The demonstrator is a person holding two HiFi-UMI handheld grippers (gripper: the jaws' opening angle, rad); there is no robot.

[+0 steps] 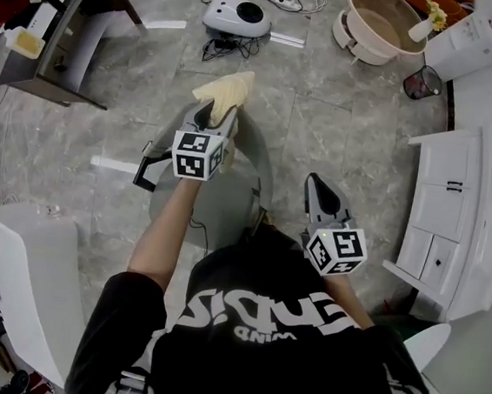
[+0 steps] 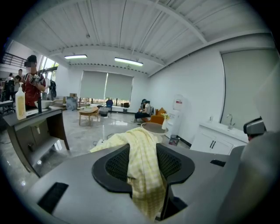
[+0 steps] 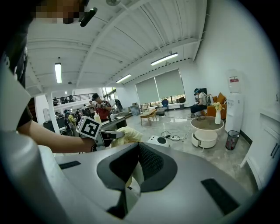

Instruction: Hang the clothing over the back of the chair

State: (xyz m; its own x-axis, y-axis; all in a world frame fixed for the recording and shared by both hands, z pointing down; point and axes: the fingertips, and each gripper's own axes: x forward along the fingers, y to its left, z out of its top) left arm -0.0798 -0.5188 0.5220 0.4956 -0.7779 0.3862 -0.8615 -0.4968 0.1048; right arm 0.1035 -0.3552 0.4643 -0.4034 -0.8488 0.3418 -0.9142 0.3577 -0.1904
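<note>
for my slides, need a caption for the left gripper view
Left gripper gripping a yellow checked cloth between its jaws, with a bright open room beyond.

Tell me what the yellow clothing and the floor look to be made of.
Clothing: thin woven fabric, probably cotton, with a matte finish. It shows a faint check weave and hangs in soft folds.
Floor: polished stone or marble-look tile with a glossy finish. It shows grey veining and bright reflections of the lights.
</note>
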